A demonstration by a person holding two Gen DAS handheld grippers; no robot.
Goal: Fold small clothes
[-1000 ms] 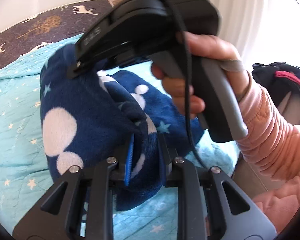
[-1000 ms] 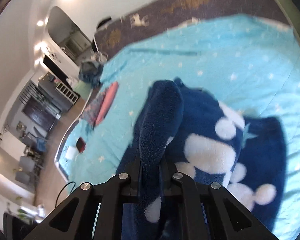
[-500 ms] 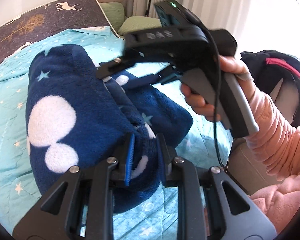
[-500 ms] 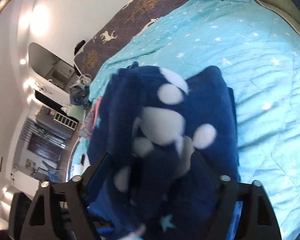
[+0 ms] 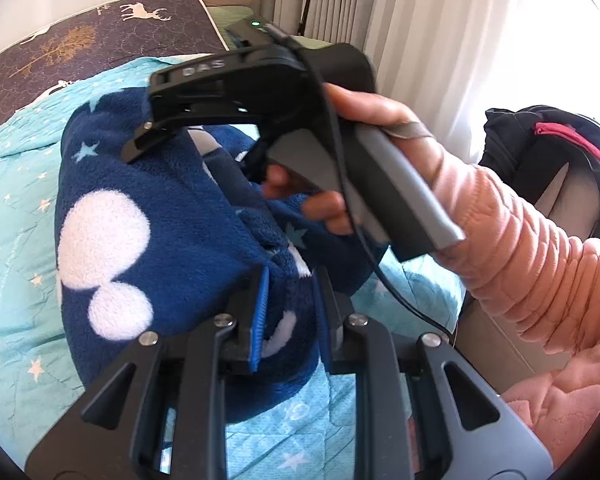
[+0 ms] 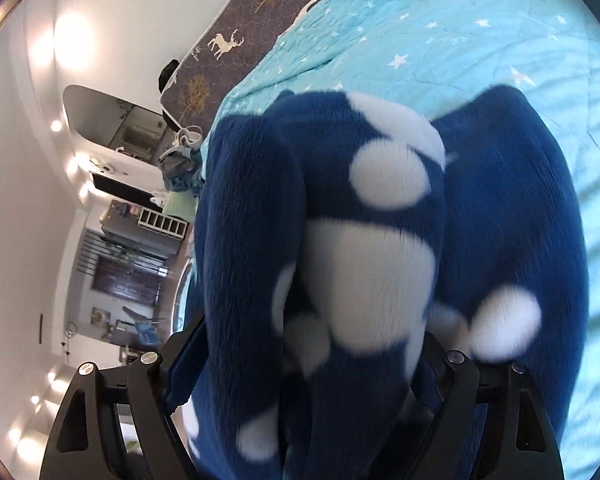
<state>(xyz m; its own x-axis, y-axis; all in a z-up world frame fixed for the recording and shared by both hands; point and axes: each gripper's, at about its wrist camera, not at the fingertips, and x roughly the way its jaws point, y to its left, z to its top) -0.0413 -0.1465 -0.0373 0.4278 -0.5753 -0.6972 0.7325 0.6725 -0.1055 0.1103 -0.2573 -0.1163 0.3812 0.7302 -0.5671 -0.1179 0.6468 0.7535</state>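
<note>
Behind blurred fleece garment, right claw's fingertips.

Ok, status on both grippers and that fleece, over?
Left gripper shut on navy fleece. Right gripper open, fleece between jaws. Nothing blocking.

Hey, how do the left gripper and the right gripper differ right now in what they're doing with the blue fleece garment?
The left gripper is pinched shut on a fold of the blue fleece garment; the right gripper stands wide, its jaws having just been opening, with fleece bunched between them but not clamped. In the left wrist view, the right gripper sits at the garment's far side, the left at its near edge. Both are black, hand-held and pointed at the same garment on the turquoise star quilt.
</note>
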